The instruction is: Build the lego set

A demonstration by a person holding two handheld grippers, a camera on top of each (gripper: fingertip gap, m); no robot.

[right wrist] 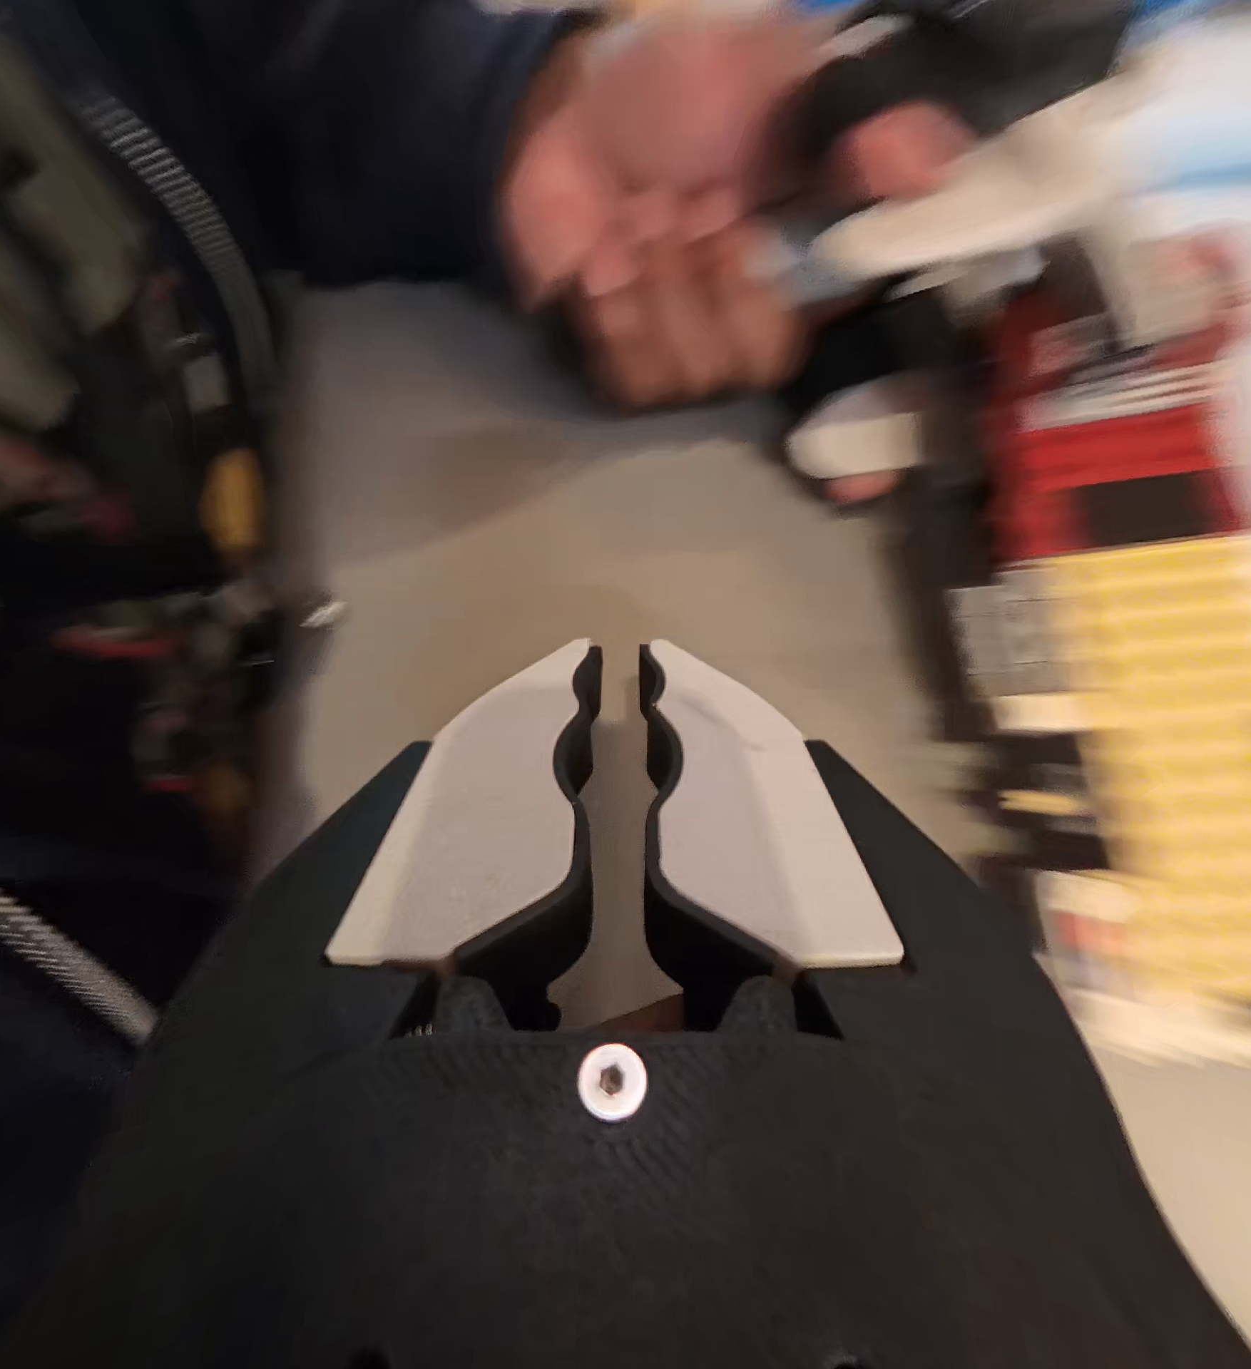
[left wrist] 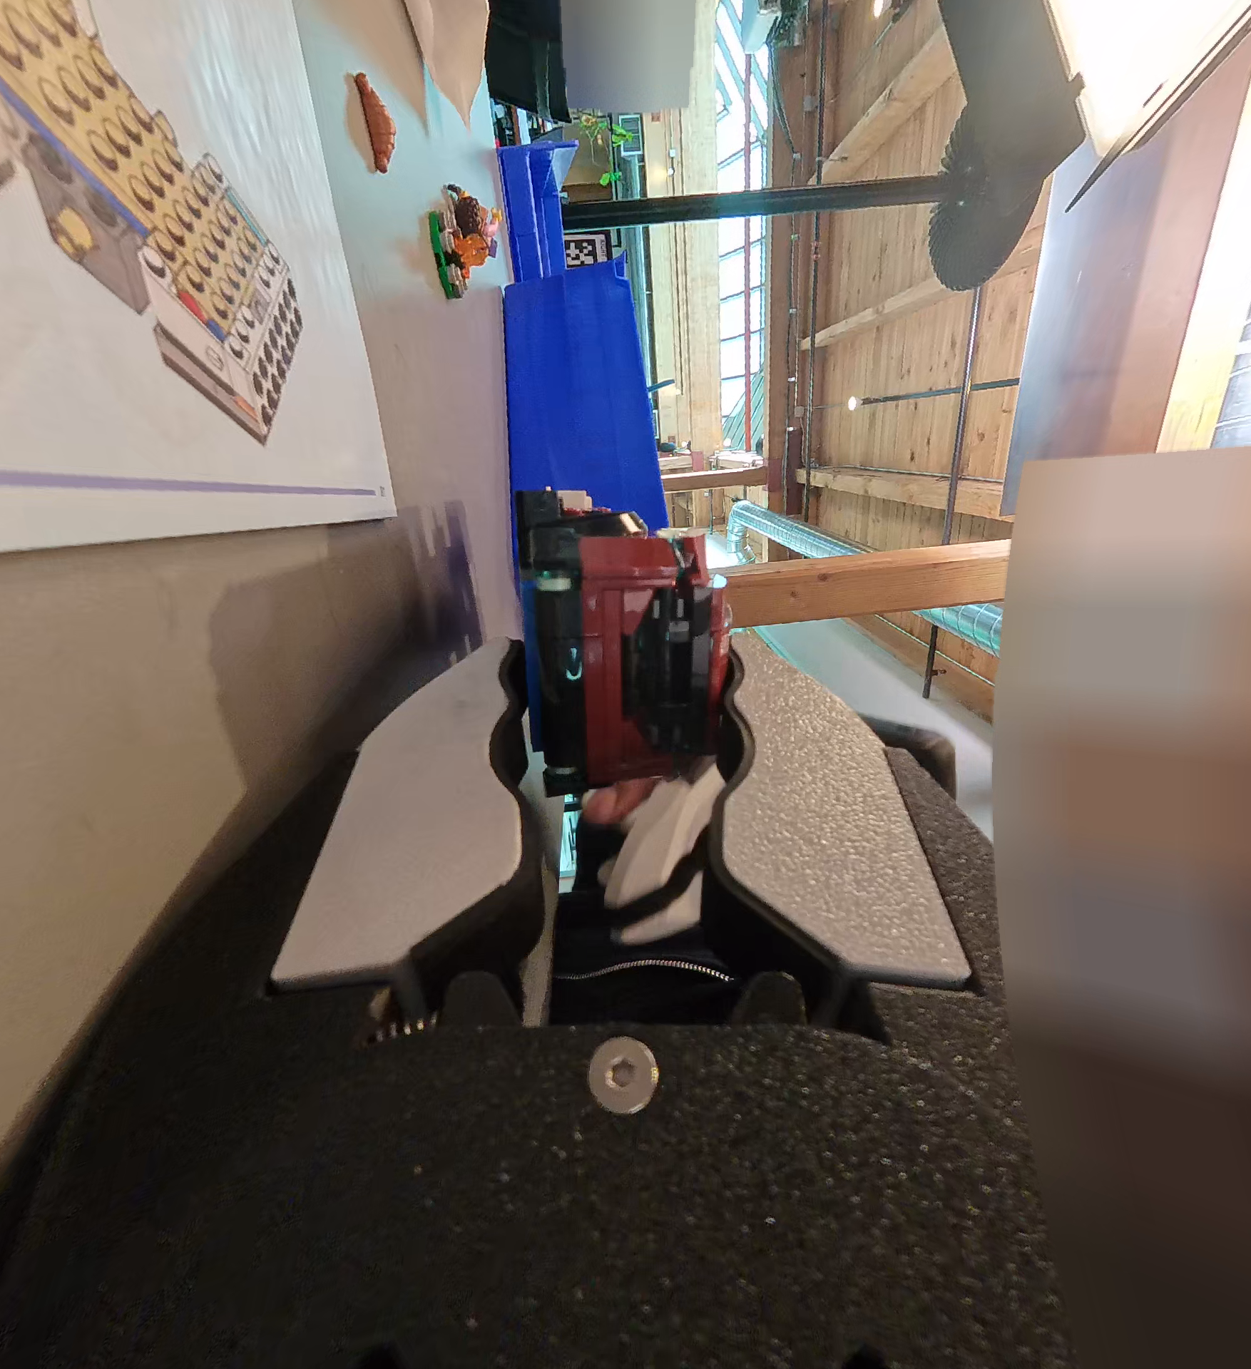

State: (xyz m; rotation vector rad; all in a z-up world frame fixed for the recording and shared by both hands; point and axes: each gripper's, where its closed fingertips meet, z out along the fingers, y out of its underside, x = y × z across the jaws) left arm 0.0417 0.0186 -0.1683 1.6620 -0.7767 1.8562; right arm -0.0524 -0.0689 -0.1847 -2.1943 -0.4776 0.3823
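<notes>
While our left claw (left wrist: 619, 711) grips a red and black brick model (left wrist: 626, 667), pads pressed on both its sides, a blue bin (left wrist: 578, 385) stands just behind it and a printed sheet (left wrist: 126, 296) lies on the grey desk (left wrist: 422, 355). Our right claw (right wrist: 620, 667) is nearly closed and bare, a narrow slit between its pads, over the desk. That view is blurred; a hand (right wrist: 652, 222) shows ahead.
</notes>
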